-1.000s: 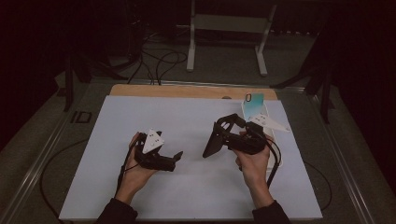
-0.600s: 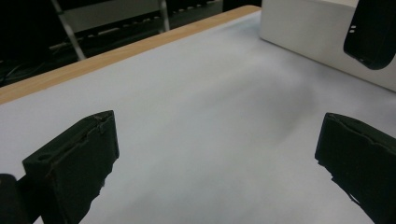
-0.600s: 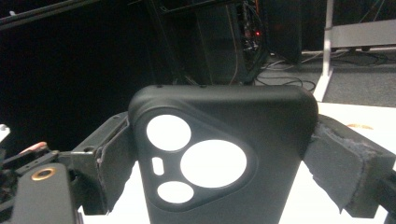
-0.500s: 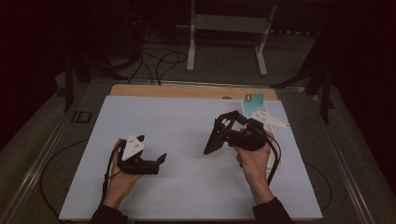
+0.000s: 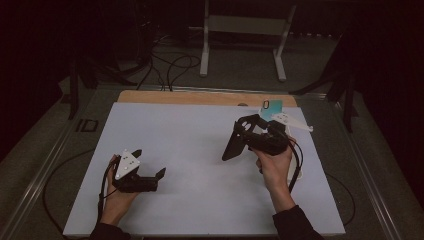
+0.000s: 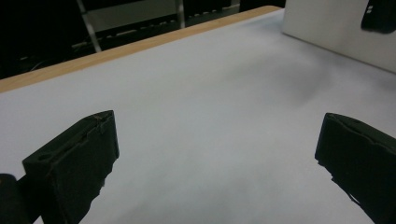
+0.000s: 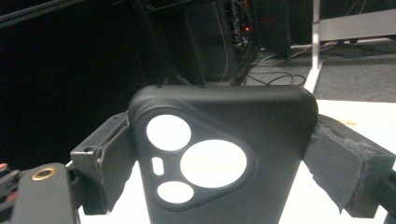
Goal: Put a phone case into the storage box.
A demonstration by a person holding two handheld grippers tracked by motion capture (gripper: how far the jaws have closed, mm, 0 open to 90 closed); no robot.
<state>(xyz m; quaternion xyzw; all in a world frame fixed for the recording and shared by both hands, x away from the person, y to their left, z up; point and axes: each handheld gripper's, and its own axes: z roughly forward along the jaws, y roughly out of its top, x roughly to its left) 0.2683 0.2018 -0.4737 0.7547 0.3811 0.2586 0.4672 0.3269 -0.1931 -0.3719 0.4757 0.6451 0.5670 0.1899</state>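
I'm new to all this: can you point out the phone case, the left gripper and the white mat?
phone case point(image 7: 224, 154), right gripper view, back panel beside the camera cutouts
left gripper point(image 5: 150, 172), high view, between its open jaws
white mat point(image 5: 190, 145), high view, bare middle

We've got the black rubbery phone case point(image 5: 234, 143) right of centre on the white table sheet point(image 5: 200, 135), w/ the teal-and-white box point(image 5: 272, 111) behind it.
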